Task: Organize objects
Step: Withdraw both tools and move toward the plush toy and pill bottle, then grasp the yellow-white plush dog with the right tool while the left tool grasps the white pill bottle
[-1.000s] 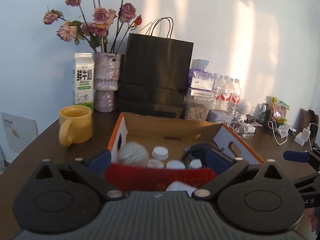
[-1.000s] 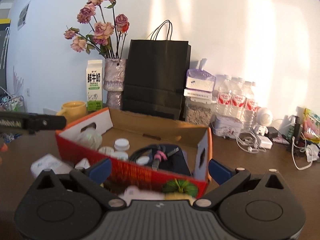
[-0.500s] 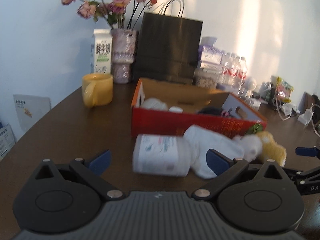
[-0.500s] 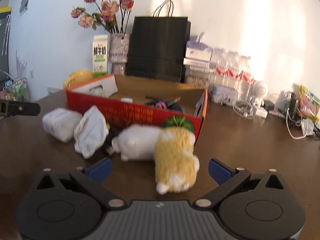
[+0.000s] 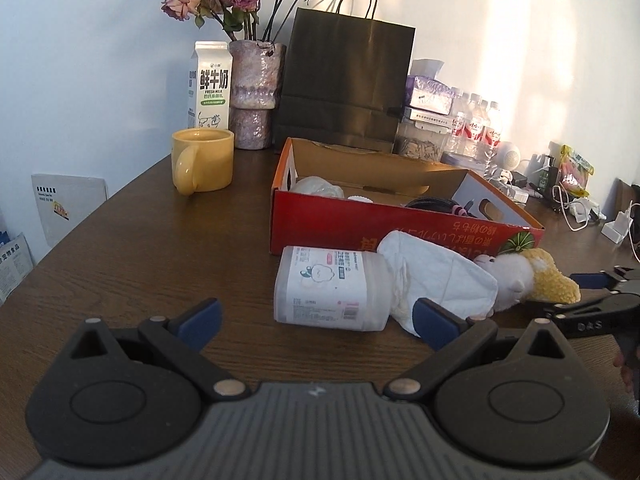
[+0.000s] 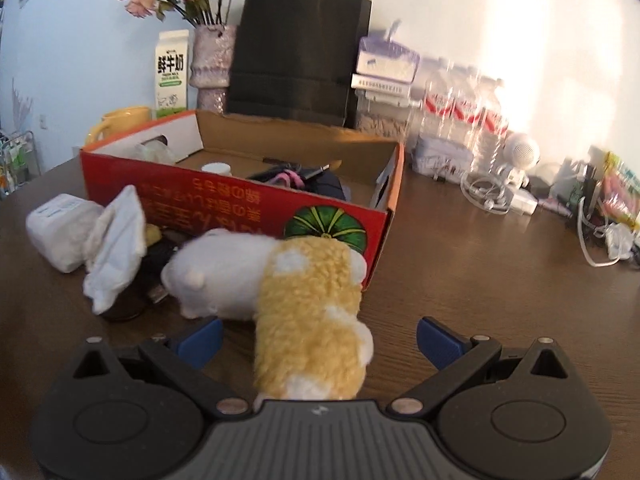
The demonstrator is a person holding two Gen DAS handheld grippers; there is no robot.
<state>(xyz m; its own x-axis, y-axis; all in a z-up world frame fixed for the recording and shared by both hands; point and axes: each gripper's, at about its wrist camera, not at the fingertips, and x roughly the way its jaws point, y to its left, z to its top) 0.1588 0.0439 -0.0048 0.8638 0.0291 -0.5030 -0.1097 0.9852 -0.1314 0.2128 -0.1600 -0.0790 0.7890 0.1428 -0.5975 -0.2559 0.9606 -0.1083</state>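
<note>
The left tongs (image 5: 316, 314) are spread wide above the dark wooden bench (image 5: 152, 248), with nothing between their blue tips. Just ahead of them a white tissue canister (image 5: 334, 288) lies on its side, and a crumpled white cloth (image 5: 436, 276) rests against its right end, partly overlapping the right blue tip. Beyond the cloth lies a plush toy (image 5: 524, 276), white at one end and yellow at the other.

The right tongs (image 6: 318, 340) are also spread wide, and the yellow end of the plush toy (image 6: 312, 320) sits between their open tips without either tip touching it. The white end of the toy points left toward the cloth (image 6: 116, 244), which drapes over a dark round object that cannot be made out. The canister (image 6: 60, 236) lies farther left.

Behind this row, touching or just beside it, stands the red cardboard box (image 5: 352, 226), open at the top. Inside it a pale bundle (image 5: 316, 188), a white cap (image 6: 216, 168) and dark cables with a pink piece (image 6: 292, 176) are visible.

To the left of the box stands a yellow mug (image 5: 202, 160). Against the wall are a milk carton (image 5: 210, 86), a vase of dried roses (image 5: 254, 92), a black paper bag (image 5: 346, 80), stacked tissue packs (image 6: 384, 64), water bottles (image 6: 460, 116) and a tangle of chargers and cords (image 6: 500, 196).
</note>
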